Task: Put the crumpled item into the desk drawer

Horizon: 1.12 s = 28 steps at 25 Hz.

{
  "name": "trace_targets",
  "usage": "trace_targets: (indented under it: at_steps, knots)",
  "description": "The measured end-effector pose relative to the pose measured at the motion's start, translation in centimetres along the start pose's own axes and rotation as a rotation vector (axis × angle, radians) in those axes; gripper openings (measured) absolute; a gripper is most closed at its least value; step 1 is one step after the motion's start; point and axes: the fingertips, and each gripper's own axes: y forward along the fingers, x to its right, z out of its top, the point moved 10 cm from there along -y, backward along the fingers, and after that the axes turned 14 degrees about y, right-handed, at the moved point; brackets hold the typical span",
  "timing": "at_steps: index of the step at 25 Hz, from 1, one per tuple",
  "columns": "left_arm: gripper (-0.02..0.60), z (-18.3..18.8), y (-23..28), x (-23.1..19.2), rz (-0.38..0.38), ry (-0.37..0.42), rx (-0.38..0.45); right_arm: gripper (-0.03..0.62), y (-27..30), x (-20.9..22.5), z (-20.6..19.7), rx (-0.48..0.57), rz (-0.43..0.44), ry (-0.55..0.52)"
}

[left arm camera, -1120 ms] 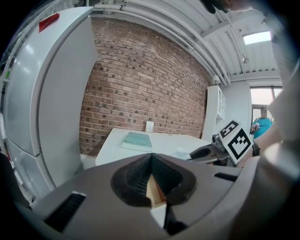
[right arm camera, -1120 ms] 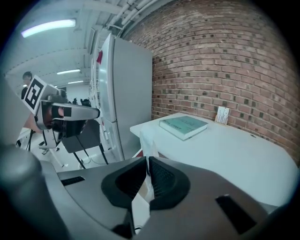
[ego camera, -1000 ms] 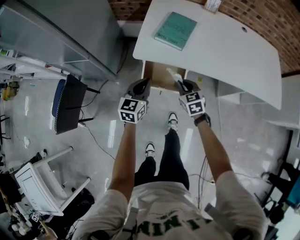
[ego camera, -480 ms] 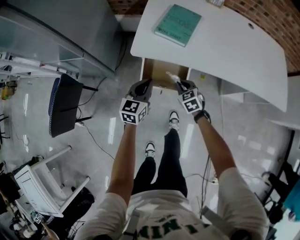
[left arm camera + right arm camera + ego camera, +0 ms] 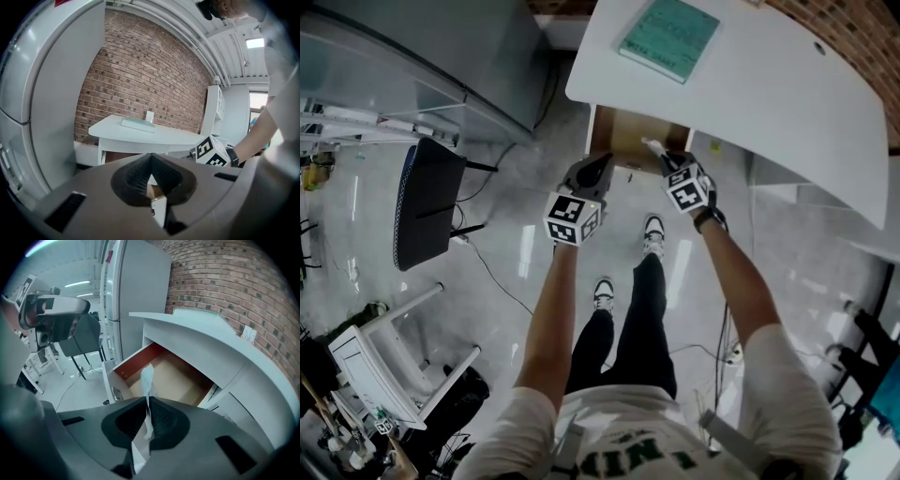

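1. Grey floor point(image 5: 516, 253) is showing beneath both tongs.
2. Left tongs point(image 5: 598, 169) are hanging closed and empty.
3. Right tongs point(image 5: 667, 161) are pinching the crumpled item point(image 5: 653, 147), which is poking toward the open drawer point(image 5: 623, 139) at 12 o'clock.
4. White tabletop point(image 5: 769, 84) beyond is carrying a green book point(image 5: 669, 37).

Showing white desk point(image 5: 769, 103) backing onto red brick wall point(image 5: 140, 70). Seeing tall grey cabinet point(image 5: 422, 47) standing left of desk, black chair point(image 5: 427, 202) and white chair point(image 5: 384, 361) sitting further left of desk on glossy grey floor point(image 5: 516, 281). Catching ceiling light point(image 5: 255, 43) glowing above and right of desk.
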Motion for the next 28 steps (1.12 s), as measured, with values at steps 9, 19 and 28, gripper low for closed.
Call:
trace_targets:
  at_steps: [9, 19, 28]
  knots:
    - [-0.006, -1.1, 0.7, -0.4, -0.008, 0.009, 0.003, 0.011, 2.1, 0.1, -0.9, -0.057, 0.008, 0.011]
    - [-0.006, -1.3, 0.5, -0.2, -0.007, 0.004, -0.007, 0.183, 2.6, 0.2, -0.5, -0.048, 0.05, 0.031]
    - [-0.006, 0.4, -0.9, -0.6, 0.007, 0.019, 0.002, 0.19, -0.1, 0.2, 0.2, -0.047, 0.04, 0.073]
